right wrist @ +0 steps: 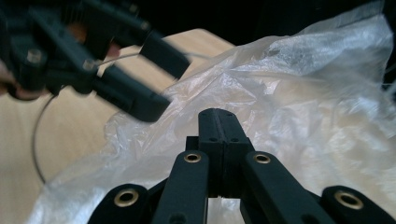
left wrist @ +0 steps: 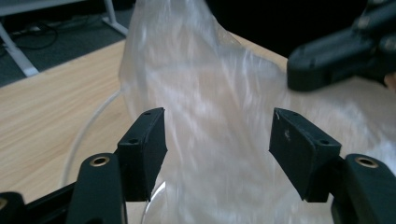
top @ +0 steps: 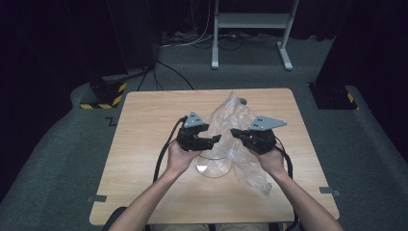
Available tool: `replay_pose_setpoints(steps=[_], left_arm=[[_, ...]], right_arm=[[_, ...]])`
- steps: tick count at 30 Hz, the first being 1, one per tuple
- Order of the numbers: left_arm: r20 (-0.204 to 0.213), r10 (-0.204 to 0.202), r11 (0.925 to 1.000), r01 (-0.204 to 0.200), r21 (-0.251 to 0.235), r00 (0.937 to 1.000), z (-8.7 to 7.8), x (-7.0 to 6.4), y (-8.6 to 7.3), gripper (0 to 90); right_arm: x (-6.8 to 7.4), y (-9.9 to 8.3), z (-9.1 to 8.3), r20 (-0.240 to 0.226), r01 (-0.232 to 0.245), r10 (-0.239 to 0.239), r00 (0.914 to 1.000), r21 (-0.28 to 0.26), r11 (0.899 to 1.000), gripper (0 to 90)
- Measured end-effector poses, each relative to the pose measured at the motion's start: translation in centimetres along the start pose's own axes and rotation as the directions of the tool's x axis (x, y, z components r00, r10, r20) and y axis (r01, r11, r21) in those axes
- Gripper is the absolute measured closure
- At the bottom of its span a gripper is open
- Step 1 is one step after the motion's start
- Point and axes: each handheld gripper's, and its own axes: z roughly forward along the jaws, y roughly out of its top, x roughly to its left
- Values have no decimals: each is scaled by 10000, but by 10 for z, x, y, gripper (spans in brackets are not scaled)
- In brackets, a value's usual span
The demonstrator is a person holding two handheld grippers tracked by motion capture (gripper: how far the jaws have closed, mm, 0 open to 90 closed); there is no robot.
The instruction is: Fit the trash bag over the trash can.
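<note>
We cannot tell whether the right gripper [right wrist: 218, 122] pinches any film of the plastic bag [top: 235, 130]. The bag covers the glass bowl's [top: 211, 168] far rim. The left gripper [right wrist: 140, 74] is blurred in the right gripper view.

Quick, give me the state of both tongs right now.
Left tongs: open, jaws set wide on either side of the clear plastic bag, not gripping.
Right tongs: jaws shut together; whether they pinch the bag cannot be told.

Your clear, crumpled plastic bag [top: 234, 126] is standing lifted mid-desk, its lower end trailing beside the glass bowl [top: 213, 167].
</note>
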Motion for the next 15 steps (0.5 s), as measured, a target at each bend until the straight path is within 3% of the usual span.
replay_pose_setpoints(steps=[3, 9, 15], left_arm=[[-233, -92, 9997, 87, -223, 9997, -9, 2, -1, 360], [-533, -193, 9996, 181, -223, 9984, -19, 6, -4, 354], [-672, -107, 9998, 96, -171, 9977, -19, 4, -5, 361]], right_arm=[[7, 2, 12, -395, 286, -272, 9988, 347, 9990, 899], [12, 6, 28, -1256, 423, -313, 9916, 865, 9954, 897], [14, 7, 33, -1590, 469, -273, 9869, 1210, 9915, 885]])
